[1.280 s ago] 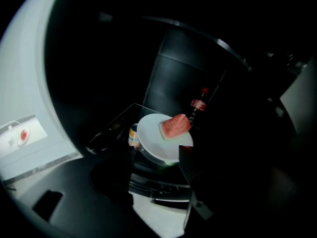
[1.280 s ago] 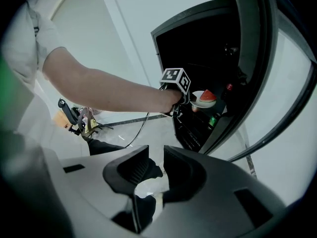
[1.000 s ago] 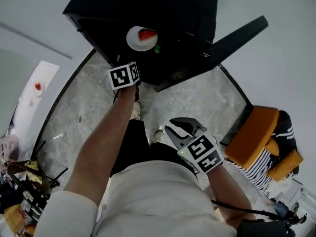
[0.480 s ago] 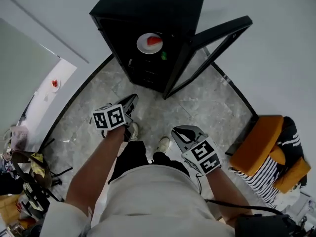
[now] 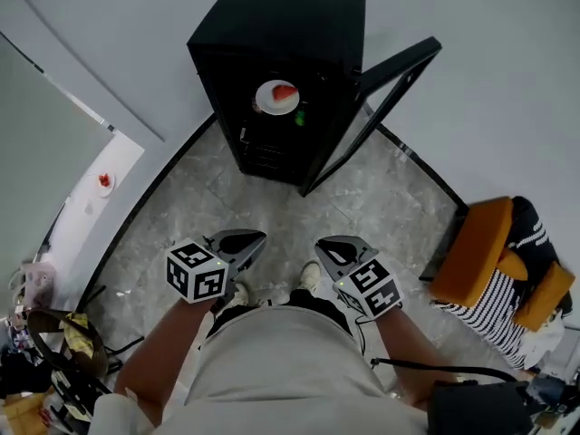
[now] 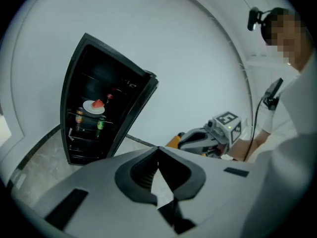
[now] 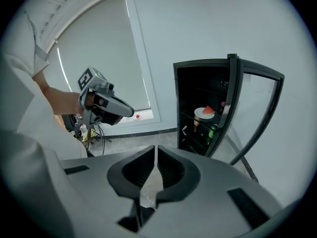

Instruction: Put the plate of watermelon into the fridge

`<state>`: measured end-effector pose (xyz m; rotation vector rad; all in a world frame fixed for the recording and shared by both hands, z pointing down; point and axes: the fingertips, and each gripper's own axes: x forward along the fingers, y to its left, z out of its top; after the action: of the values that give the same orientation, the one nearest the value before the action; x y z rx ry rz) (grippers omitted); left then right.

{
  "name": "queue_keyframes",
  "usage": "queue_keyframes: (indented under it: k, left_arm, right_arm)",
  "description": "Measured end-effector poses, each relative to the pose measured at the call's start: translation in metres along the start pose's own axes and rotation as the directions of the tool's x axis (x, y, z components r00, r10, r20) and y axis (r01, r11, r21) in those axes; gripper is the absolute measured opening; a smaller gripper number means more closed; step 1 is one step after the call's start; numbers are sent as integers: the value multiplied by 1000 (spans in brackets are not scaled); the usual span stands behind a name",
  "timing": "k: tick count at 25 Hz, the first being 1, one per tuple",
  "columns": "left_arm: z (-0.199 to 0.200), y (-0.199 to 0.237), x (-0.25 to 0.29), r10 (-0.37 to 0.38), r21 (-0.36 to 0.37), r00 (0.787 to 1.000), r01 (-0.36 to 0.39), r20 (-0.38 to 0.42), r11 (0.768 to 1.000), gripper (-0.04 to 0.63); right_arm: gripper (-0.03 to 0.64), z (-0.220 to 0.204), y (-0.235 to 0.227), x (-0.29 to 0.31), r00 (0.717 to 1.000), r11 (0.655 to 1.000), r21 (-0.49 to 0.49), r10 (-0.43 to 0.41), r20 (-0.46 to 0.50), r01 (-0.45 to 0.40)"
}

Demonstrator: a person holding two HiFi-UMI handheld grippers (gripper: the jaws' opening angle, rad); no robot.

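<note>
Watermelon on a round white plate sat inside the open black fridge, well ahead of the closed, empty left gripper and right gripper.

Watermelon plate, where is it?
The watermelon plate sits inside the open fridge, top centre of the head view, just above a green bottle.

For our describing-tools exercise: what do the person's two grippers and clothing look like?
Both the left gripper and right gripper have smooth grey bodies with black ribbed pads. Each carries a cube of black-and-white square markers. A black cable trails by the right arm. The person wears a white top.
</note>
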<state>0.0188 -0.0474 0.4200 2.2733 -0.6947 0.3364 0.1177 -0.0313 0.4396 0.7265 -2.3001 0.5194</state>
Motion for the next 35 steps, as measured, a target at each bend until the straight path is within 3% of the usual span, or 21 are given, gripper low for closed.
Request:
queue_keyframes:
  k: [3,16,27,35]
  left_arm:
    - [-13,-11,-40,-27,68,999,29,-35,997,12]
    - [-71,-17,-169,-98,143,992,107,-74,984,12]
    - [-87,-12,-202,-118,160,991,127,-62,979,12]
    - [-98,-11,-208,-134,153,990,141,-52,978,12]
  right_arm:
    - [29,6,35,12,1000,1000,7,-10,1,10]
    - [21,15,166,43,998,996,65,-55,32,53]
    - [15,17,211,41,993,993,46,-111,45,108]
    - [15,24,226,43,993,994,57,-99,58,96]
